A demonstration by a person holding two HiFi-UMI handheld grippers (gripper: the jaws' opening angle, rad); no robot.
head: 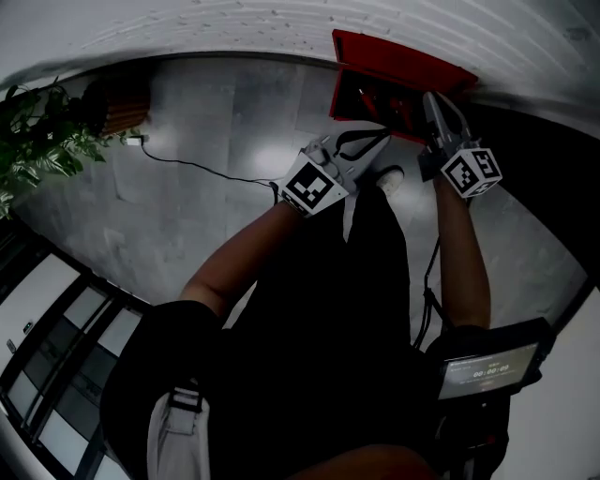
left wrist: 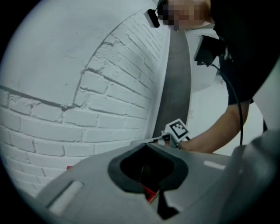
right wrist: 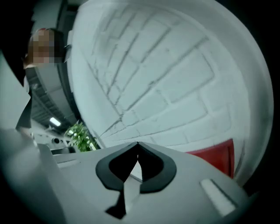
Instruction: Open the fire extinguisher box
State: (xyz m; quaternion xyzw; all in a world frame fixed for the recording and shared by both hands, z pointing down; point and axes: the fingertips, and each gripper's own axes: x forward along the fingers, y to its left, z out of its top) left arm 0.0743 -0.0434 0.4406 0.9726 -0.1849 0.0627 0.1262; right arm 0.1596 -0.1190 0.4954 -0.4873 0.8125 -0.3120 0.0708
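Where the white brick wall [head: 234, 28] meets the floor [head: 216, 122], the red fire extinguisher box [head: 394, 70] is seen with its dark interior exposed. The right gripper [head: 442, 111] is held over its right end, jaws pressed together on nothing. The left gripper [head: 361, 141] is likewise closed and empty, just beside the box.

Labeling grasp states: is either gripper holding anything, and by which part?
Nothing is held. The right gripper is shut with nothing between its jaws; the left gripper also looks shut and empty.

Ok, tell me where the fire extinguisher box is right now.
In the head view the fire extinguisher box sits upper right of centre, at the foot of the white brick wall, just ahead of the right gripper.
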